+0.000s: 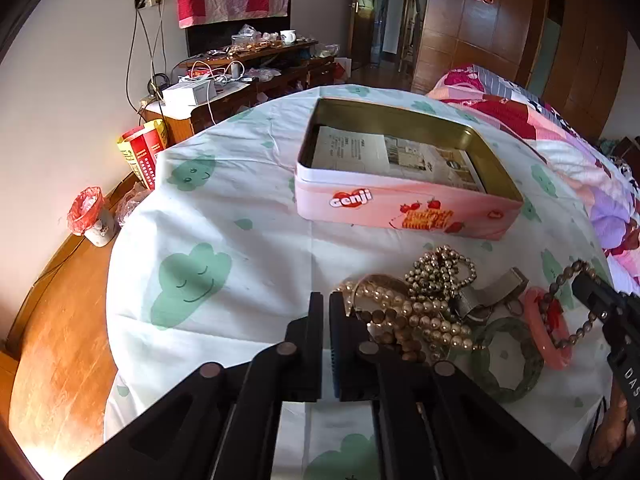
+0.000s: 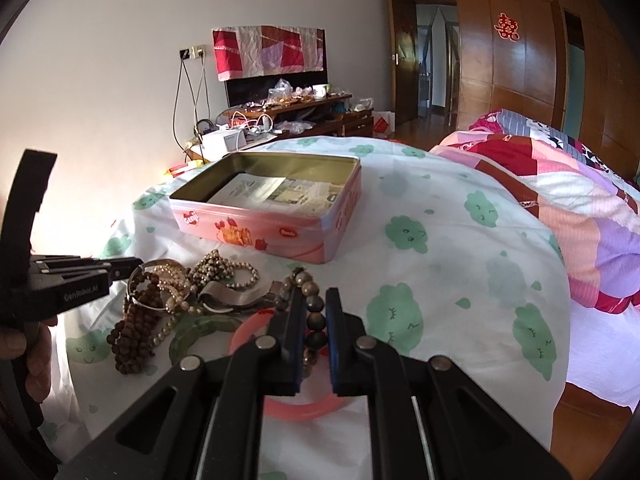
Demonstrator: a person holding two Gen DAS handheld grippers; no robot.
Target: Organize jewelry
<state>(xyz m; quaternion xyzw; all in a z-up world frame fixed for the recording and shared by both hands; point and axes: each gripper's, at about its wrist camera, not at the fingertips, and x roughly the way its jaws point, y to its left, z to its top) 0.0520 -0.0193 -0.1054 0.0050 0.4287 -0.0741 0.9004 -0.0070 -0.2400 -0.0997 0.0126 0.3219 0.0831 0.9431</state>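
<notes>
**Sorting a jewelry pile beside an open tin**

Gripping a dark beaded bracelet (image 2: pixel 313 312), the right gripper (image 2: pixel 313 304) has its pads clenched on the big round beads, the strand running up between the two fingers; in the left wrist view the same bracelet (image 1: pixel 568 308) hangs as a loop from the right gripper (image 1: pixel 588 292) over a pink bangle (image 1: pixel 550 332); that pink bangle (image 2: pixel 280 396) lies flat on the cloth under the right tongs, touching a green bangle (image 2: pixel 200 330); the left gripper (image 1: pixel 326 312) has its jaws nearly together, only a thin slit between them, and nothing visible in that slit; its tips sit at the left edge of the pile, just beside a pearl strand (image 1: pixel 416 316) and brown wooden beads (image 1: pixel 404 344); whether a pad touches any of them cannot be told; a person's hand (image 2: pixel 36 356) holds the left tool at the left rim of the right wrist view; the pile also holds a cluster of small gold-coloured beads (image 1: pixel 440 272) and a grey strap (image 1: pixel 496 290), all tangled near the green bangle (image 1: pixel 506 364); beyond the pile stands a pink tin (image 1: pixel 404 208), lid off, with printed paper (image 1: pixel 396 156) on its floor and no jewelry visible inside; everything rests on a white sheet with green cloud faces (image 1: pixel 224 224); a patchwork quilt (image 2: pixel 560 200) lies to the right.
</notes>
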